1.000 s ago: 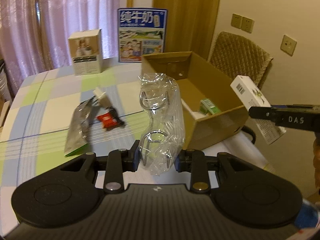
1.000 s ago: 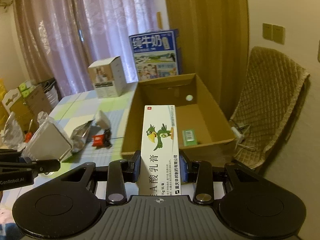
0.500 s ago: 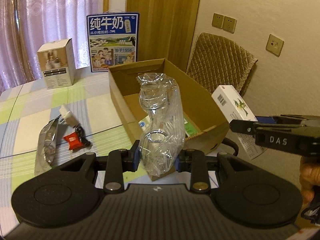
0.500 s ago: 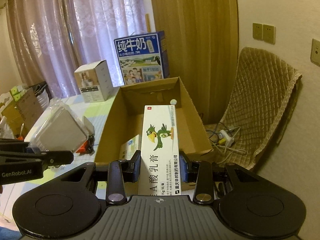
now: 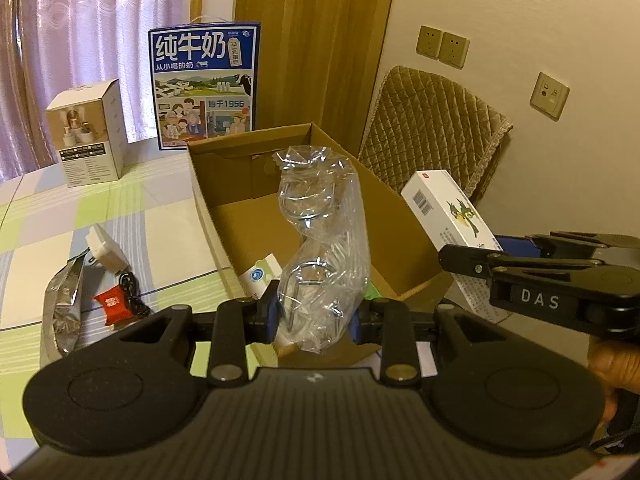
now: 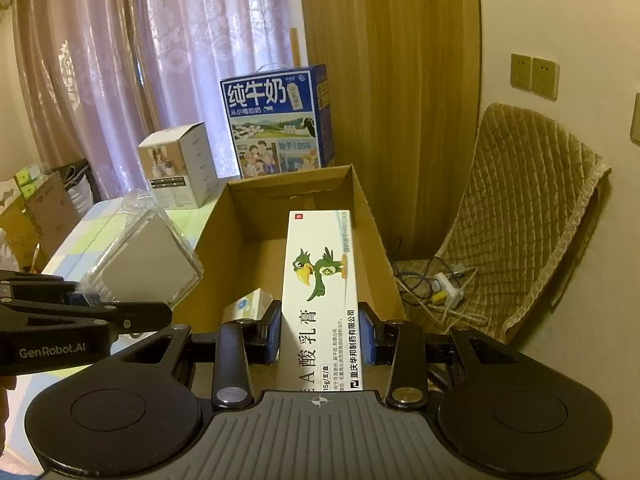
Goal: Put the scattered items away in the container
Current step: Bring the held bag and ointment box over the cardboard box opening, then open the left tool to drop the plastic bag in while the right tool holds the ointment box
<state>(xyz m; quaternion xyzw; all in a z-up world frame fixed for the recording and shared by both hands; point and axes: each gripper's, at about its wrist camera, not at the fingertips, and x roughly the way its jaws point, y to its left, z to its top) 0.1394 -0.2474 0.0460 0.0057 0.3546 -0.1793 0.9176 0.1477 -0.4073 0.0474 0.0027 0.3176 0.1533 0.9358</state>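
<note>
Cardboard box (image 5: 404, 240) sits open on the checked surface (image 5: 132, 216); both loads hover over it. Right gripper (image 6: 320, 332) clamps the ointment carton (image 6: 322, 288), left gripper (image 5: 316, 316) pinches the clear plastic bag (image 5: 324, 240). Best lower each past the rim before letting go. Foil pouch (image 5: 64, 300), charger (image 5: 106, 248) remain outside. Curtains behind.

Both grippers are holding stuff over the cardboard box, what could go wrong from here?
The left gripper pinches only the crinkly bag, so the metal rings inside could shift or slip. The right gripper holds the long ointment box by one end; it might catch the cardboard box wall. The grippers could bump.
</note>
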